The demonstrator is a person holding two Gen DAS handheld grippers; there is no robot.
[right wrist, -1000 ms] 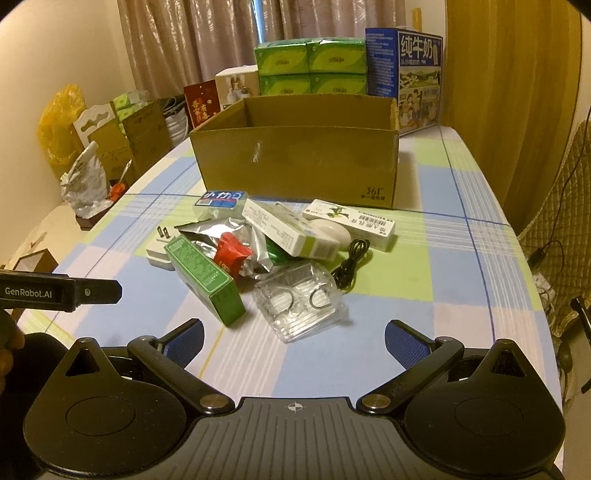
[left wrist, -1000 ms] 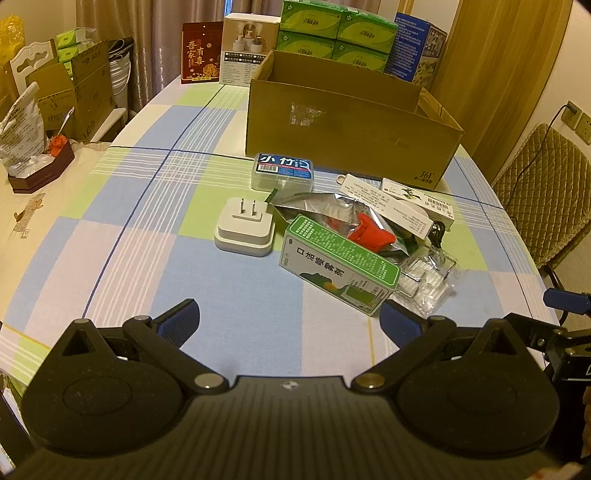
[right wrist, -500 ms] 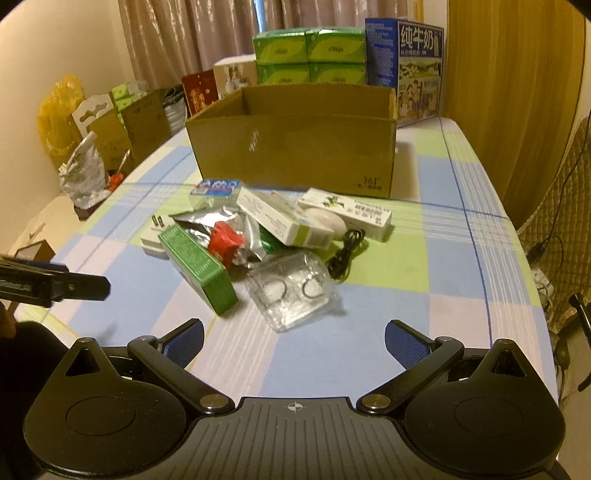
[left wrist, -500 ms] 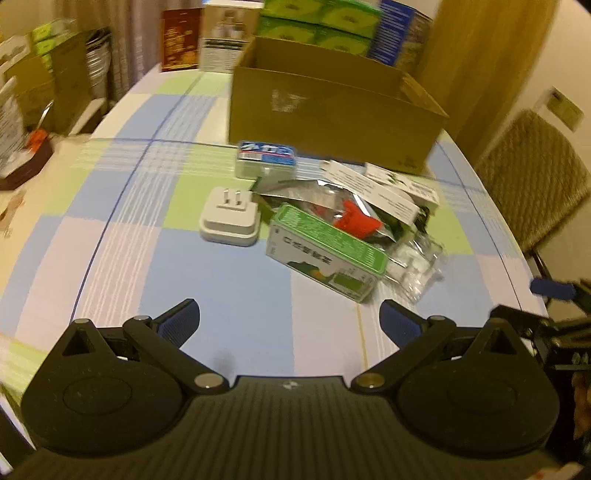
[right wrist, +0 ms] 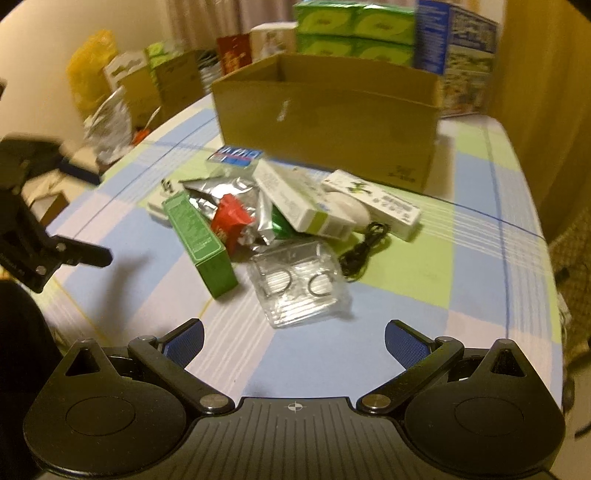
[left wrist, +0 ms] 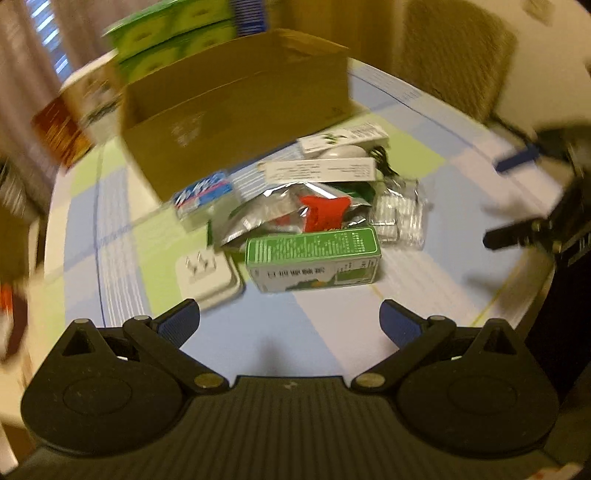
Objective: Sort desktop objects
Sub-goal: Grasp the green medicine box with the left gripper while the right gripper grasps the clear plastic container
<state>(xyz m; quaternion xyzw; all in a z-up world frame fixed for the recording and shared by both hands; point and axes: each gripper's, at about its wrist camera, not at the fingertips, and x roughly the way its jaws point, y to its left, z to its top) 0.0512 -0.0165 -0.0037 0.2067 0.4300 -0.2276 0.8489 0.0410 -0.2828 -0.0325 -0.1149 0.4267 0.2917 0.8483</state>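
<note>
A pile of small objects lies on the checked tablecloth in front of an open cardboard box [left wrist: 236, 110] [right wrist: 325, 114]. The pile holds a green carton [left wrist: 314, 258] [right wrist: 199, 240], a white plug adapter [left wrist: 207, 273], a silver foil pouch with a red piece [left wrist: 321, 214] [right wrist: 229, 218], a clear plastic case [right wrist: 299, 288] [left wrist: 400, 218], white cartons [right wrist: 299, 199], a blue-labelled box [left wrist: 203, 194] and a black cable [right wrist: 365, 243]. My left gripper [left wrist: 290, 323] is open, close before the green carton. My right gripper [right wrist: 293, 341] is open, just short of the clear case. Both are empty.
Green tissue packs [right wrist: 354, 29] and a blue milk carton [right wrist: 458, 48] stand behind the cardboard box. More boxes and bags [right wrist: 122, 88] sit off the table's left side. A chair [left wrist: 454, 48] stands beyond the table's far right edge. The left view is motion-blurred.
My left gripper has swung right and moved closer to the pile, now facing the green carton. My right gripper has advanced toward the clear case. Both stay open.
</note>
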